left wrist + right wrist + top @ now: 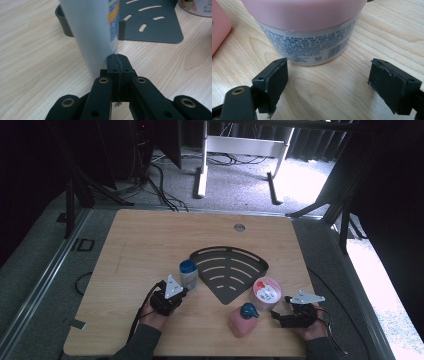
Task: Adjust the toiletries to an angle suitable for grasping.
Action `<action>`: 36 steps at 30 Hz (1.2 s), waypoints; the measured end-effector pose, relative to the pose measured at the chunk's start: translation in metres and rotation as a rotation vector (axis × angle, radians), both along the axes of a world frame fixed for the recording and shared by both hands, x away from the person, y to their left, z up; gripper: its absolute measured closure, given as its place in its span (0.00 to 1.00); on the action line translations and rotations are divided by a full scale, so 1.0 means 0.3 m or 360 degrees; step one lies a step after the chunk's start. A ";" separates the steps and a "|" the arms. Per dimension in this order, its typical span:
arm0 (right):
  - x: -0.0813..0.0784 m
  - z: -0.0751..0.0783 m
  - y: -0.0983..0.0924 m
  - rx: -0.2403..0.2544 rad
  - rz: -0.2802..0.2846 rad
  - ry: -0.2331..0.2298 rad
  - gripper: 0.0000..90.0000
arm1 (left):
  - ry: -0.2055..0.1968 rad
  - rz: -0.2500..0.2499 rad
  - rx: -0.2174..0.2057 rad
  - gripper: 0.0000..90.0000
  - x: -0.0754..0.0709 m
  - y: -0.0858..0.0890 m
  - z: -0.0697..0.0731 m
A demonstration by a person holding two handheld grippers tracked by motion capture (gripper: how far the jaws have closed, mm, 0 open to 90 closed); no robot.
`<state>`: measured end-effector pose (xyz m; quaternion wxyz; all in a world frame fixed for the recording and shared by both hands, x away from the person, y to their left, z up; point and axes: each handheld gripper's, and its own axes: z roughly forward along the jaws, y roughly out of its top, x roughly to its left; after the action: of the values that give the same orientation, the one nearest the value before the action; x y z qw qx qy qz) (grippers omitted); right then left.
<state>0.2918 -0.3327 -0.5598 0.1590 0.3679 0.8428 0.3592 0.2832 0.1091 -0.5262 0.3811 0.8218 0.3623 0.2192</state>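
A white bottle with a blue cap (188, 272) stands upright beside the black corner shelf (230, 270). My left gripper (183, 290) is shut with nothing between its jaws. In the left gripper view its closed tips (117, 61) rest against the lower right side of the bottle (95, 32). A round jar with a pink lid (265, 292) stands to the right of the shelf. My right gripper (281, 308) sits just short of that jar, open. The right gripper view has the jar (312, 32) ahead of the spread jaws (328, 82), not between them.
A pink bottle with a teal cap (243, 320) stands near the front edge, left of my right gripper, and its side (219, 32) is close beside the jar. The slotted shelf (150, 25) lies flat behind the white bottle. The wooden table (150, 240) ends close behind both hands.
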 end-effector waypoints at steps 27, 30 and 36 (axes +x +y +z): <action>-0.001 0.000 -0.001 0.0000 0.0004 0.0000 0.17 | -0.0049 -0.0053 0.0149 1.00 0.089 -0.071 -0.035; -0.001 0.000 -0.001 0.0000 0.0004 0.0000 0.17 | -0.0051 -0.0061 0.0166 1.00 0.115 -0.059 -0.037; -0.001 0.000 0.000 0.0000 0.0004 0.0001 0.17 | -0.0046 -0.0060 0.0181 1.00 0.144 -0.051 -0.036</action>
<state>0.2915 -0.3328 -0.5598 0.1583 0.3670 0.8432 0.3595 0.3263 0.0939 -0.5369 0.3430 0.8456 0.3283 0.2441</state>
